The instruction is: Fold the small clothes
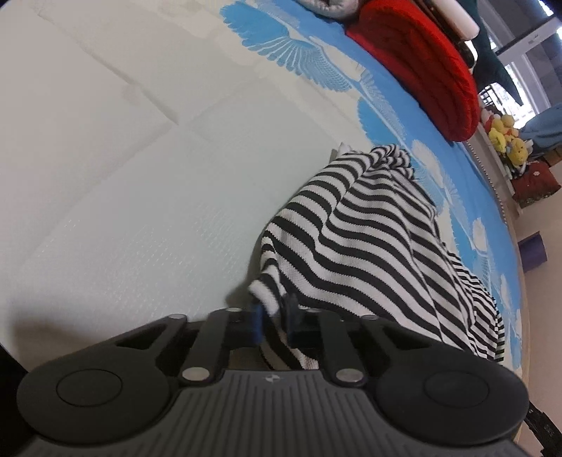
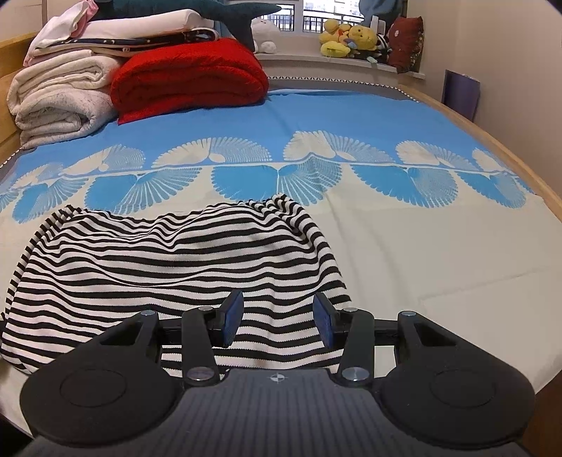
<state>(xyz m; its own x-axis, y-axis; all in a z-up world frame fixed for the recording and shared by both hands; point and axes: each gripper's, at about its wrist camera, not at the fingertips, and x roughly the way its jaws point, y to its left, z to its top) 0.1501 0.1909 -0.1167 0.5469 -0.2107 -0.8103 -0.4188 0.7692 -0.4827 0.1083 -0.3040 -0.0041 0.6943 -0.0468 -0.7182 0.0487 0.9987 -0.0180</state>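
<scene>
Black-and-white striped knit garment (image 2: 175,267) lying rumpled on the cream part of a bedsheet (image 2: 439,253), just short of the blue fan-patterned band; far edge bunched into a small ridge, near edge spread flat toward the bed's side.

Left gripper (image 1: 274,318): blue pads drawn almost together, clamped on a white-banded corner of the striped garment (image 1: 351,228); cloth pinched between the pads and running under the fingers toward the camera. From that corner, fabric rising in a loose hump toward the blue band.

Right gripper (image 2: 277,323): jaws apart, about half spread, blue pads (image 2: 233,318) facing each other over the near part of the garment. Striped cloth visible in the gap; pads not pressing on it. Whether the fingertips touch the fabric below cannot be told.

At the head of the bed: folded red blanket (image 2: 189,77), beside it a stack of folded white and grey blankets (image 2: 59,95) with a dark teal plush shark (image 2: 224,10) on top. Yellow plush toys (image 2: 346,38) on the window ledge behind, next to a dark red cushion (image 2: 407,42). Wooden bed frame (image 2: 491,140) along the right side.
</scene>
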